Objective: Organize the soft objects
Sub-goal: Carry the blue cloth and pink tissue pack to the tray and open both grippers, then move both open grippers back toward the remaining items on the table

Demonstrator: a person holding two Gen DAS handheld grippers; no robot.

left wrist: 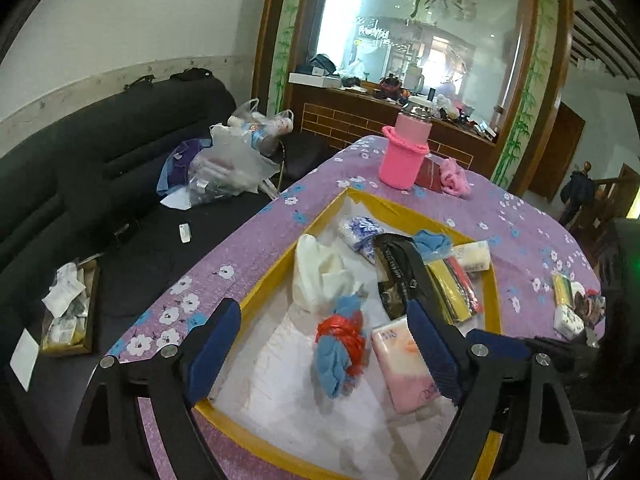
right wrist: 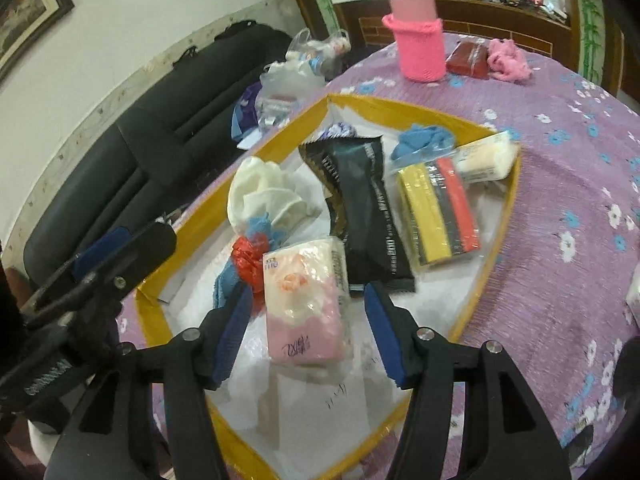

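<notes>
- left gripper [left wrist: 320,344] spread wide, nothing pinched, hovering over the red-and-blue cloth bundle [left wrist: 340,340] in the yellow-rimmed tray [left wrist: 496,292]
- right gripper [right wrist: 308,320] parted — pink tissue pack [right wrist: 306,300] lying between its pads, untouched

Purple flowered tablecloth [right wrist: 560,200] under a yellow-rimmed tray [right wrist: 404,110], pink knitted holder [right wrist: 420,48], pink cloth [right wrist: 508,60].

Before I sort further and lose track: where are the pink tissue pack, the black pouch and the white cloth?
pink tissue pack [right wrist: 306,304], right wrist view, wrapper middle
black pouch [right wrist: 366,216], right wrist view, centre
white cloth [left wrist: 320,276], left wrist view, bunched middle
</notes>
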